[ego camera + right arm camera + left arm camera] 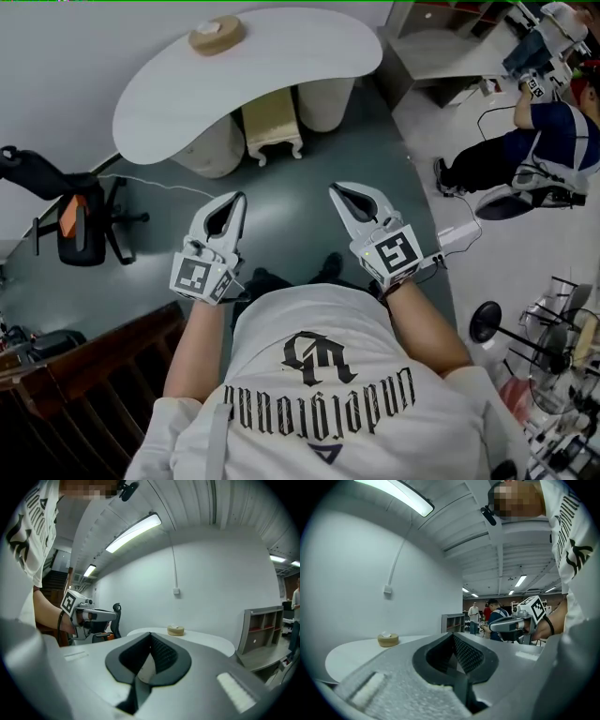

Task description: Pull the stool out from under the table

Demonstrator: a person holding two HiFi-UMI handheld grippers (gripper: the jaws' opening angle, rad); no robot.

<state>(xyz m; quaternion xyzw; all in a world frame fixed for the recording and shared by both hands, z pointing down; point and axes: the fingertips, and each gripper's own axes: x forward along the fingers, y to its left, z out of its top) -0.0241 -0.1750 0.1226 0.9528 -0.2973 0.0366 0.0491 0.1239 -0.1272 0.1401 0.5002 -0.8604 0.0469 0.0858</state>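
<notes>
Nearest the camera, the person's forearms held both tools out over the dark floor (300, 183). The left gripper (232, 199) had its fingers (384, 667) pressed together with nothing between them, and the right gripper (339, 190) was the same, its fingers (220, 667) closed and empty. Both pointed forward and hung in the air, touching nothing.

Beyond them, across a stretch of bare floor, the cream stool (272, 122) stood tucked under the front edge of the white curved worktop (309, 52), between its two round supports, with only its seat edge and carved legs showing. It was well apart from both grippers. A roll of tape (217, 35) sat on the worktop's far side, and an office chair (80, 220) stood off to the left.

The task looked not yet begun: this was the approach, before any contact. The next move would likely call for stepping closer, lowering a gripper to the stool's seat edge or a leg, spreading the fingers to take hold, and then drawing it straight back clear of the supports.
</notes>
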